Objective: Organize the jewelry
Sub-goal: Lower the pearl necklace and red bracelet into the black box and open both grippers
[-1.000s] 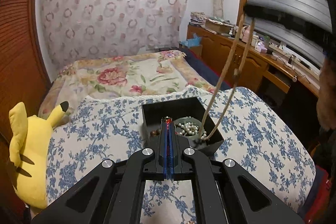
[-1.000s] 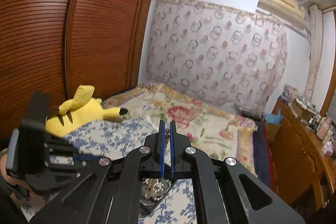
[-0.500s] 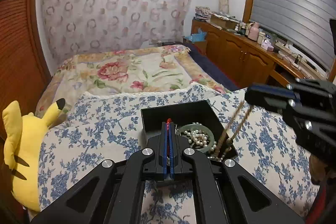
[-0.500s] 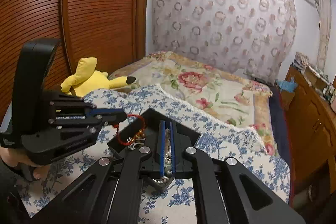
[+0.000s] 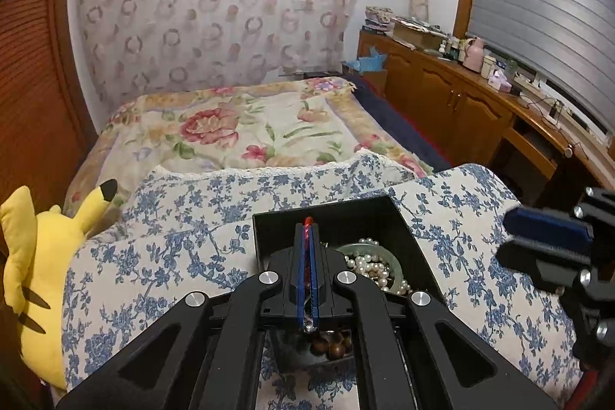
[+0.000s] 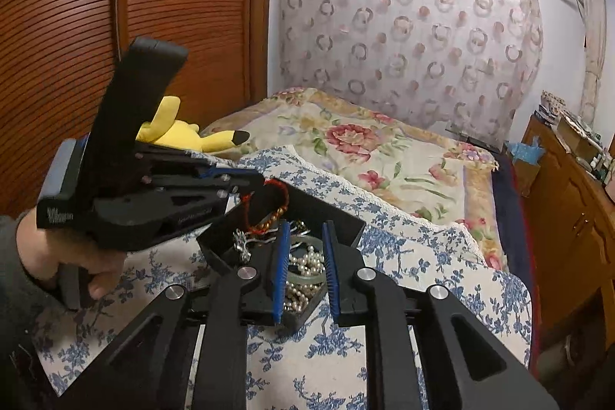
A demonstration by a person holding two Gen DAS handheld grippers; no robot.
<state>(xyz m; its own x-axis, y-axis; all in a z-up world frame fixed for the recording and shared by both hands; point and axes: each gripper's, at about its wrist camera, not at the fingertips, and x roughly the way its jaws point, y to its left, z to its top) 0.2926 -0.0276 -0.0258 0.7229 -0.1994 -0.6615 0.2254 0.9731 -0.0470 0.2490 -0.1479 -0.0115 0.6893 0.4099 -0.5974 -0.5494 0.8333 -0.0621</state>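
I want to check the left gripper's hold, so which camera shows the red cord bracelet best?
The right wrist view: the red cord bracelet hangs as a full loop from the shut left gripper above the black jewelry box. The left wrist view shows only a red sliver between its fingertips.

No readable text anywhere. Only printing: small pale marks on the side of the left gripper body, near left in right wrist view, one on its rear block, one along its arm. Both too blurred to make out.
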